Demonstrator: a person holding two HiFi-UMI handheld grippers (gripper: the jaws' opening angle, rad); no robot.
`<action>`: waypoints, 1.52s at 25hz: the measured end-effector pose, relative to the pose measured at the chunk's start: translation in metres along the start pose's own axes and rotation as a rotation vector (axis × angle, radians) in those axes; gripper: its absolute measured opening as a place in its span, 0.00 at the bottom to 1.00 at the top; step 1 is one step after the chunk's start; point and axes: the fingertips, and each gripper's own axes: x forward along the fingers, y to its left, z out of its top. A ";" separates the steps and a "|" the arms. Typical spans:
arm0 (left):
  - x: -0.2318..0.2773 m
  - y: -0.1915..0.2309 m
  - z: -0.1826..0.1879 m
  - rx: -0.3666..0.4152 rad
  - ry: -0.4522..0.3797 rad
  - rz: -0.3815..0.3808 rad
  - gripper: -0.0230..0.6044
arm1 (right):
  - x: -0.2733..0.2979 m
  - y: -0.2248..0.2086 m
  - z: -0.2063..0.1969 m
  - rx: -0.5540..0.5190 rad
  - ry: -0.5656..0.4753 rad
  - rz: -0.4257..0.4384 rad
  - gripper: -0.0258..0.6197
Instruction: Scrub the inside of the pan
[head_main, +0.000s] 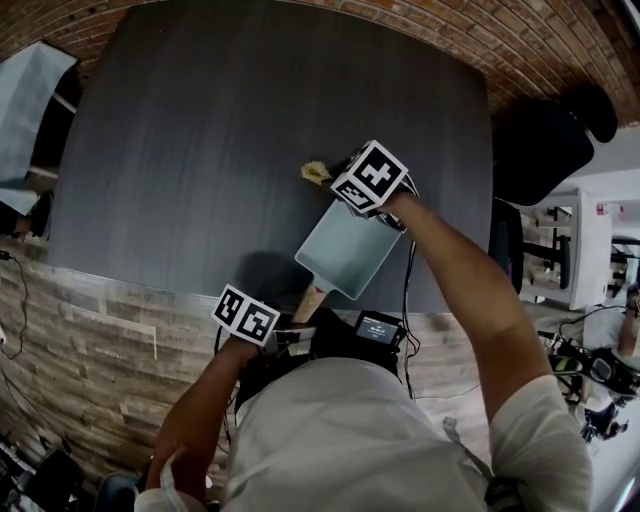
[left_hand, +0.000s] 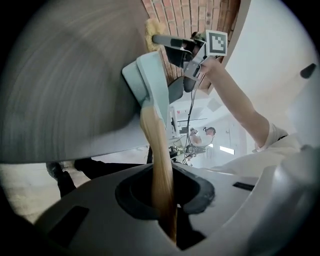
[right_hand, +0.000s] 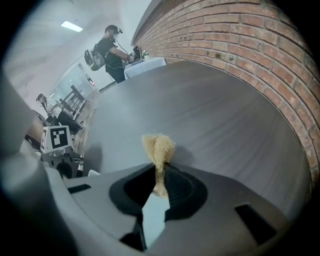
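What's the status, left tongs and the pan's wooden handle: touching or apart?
Touching. The left gripper view shows the wooden handle of the pan pinched between the left tongs, with both pads pressed against it.

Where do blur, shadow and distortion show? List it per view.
Head view: fisheye bows the table; pan casts a soft shadow at its left. Left gripper view: table streaked by blur, wooden handle soft. Right gripper view: sponge sharp, dark corners.
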 end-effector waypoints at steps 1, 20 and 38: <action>-0.001 0.000 0.002 0.002 -0.012 0.007 0.14 | 0.000 0.002 -0.001 -0.003 0.005 0.001 0.12; -0.001 0.004 0.006 0.016 -0.096 0.053 0.14 | 0.009 0.062 -0.007 -0.012 0.061 0.072 0.12; 0.001 0.005 0.007 0.037 -0.107 0.066 0.14 | 0.024 0.119 -0.008 -0.036 0.164 0.123 0.12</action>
